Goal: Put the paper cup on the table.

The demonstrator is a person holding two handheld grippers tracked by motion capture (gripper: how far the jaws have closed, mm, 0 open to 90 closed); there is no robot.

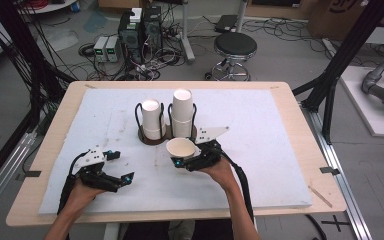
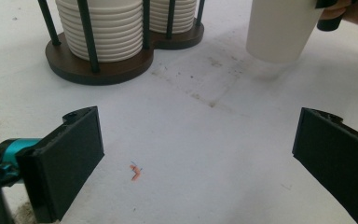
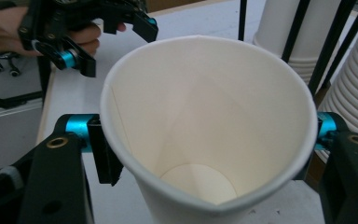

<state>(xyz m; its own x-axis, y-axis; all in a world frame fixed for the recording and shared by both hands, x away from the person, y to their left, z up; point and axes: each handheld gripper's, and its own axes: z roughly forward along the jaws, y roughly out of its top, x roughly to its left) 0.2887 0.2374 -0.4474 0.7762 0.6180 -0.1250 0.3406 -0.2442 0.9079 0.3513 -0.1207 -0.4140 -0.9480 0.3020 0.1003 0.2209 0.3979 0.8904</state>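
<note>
Two tools low, right tool point(image 1: 186, 161) gripping upright cup point(image 1: 180, 148)

Open mat in front and to the sides; the cup holder blocks the middle back.

The white mat point(image 1: 260, 165) lies bare to the right of the right gripper point(image 1: 180, 161) and across its far right half, so a hand could pass there freely. Between the left gripper point(image 1: 120, 167) and the right one runs a bare strip of mat. Just behind the held paper cup point(image 1: 181, 148) stands the cup holder point(image 1: 152, 137) with its two cup stacks point(image 1: 182, 114) and upright black rods, closing the way straight ahead. The mat left of the holder is free.
</note>
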